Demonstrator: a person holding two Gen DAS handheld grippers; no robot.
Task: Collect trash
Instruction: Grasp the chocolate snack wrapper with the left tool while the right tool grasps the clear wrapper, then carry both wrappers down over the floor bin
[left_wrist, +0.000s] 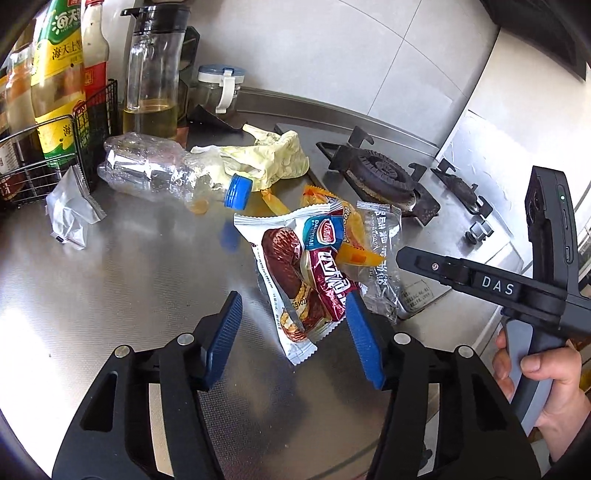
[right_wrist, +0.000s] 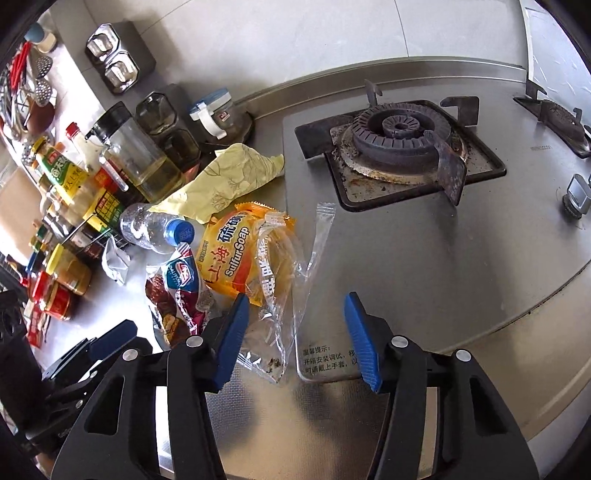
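Trash lies heaped on a steel kitchen surface (left_wrist: 92, 280) as two hand-held grippers close in on it. The left gripper (left_wrist: 293, 314) hangs with its jaws spread, not gripping anything, straddling the near end of a white-and-brown snack wrapper (left_wrist: 291, 266); the right blue pad looks to be touching or just beside the wrapper's edge, though contact cannot be confirmed. The wrapper's long axis runs away from the gripper, roughly in line with the fingers, so the left gripper is judged the nearer one for this piece.

The right gripper (right_wrist: 293, 328) is also spread wide and empty, poised over a clear plastic wrapper (right_wrist: 291, 291) that stretches lengthwise ahead of it, near its left pad. Just beyond sits a yellow soap packet (right_wrist: 229, 251), overlapping the clear one.

Farther out, a crushed bottle (left_wrist: 155, 173) with a blue cap lies on its side, a crumpled yellow cloth or bag (left_wrist: 258, 155) touching it, and a small silver packet (left_wrist: 72, 214) rests well apart to the left.

The heap sits beside a gas burner (right_wrist: 399, 136) set in the steel hob, with sauce bottles and an oil jug (left_wrist: 153, 74) ranked against the tiled wall. No bin is in view.
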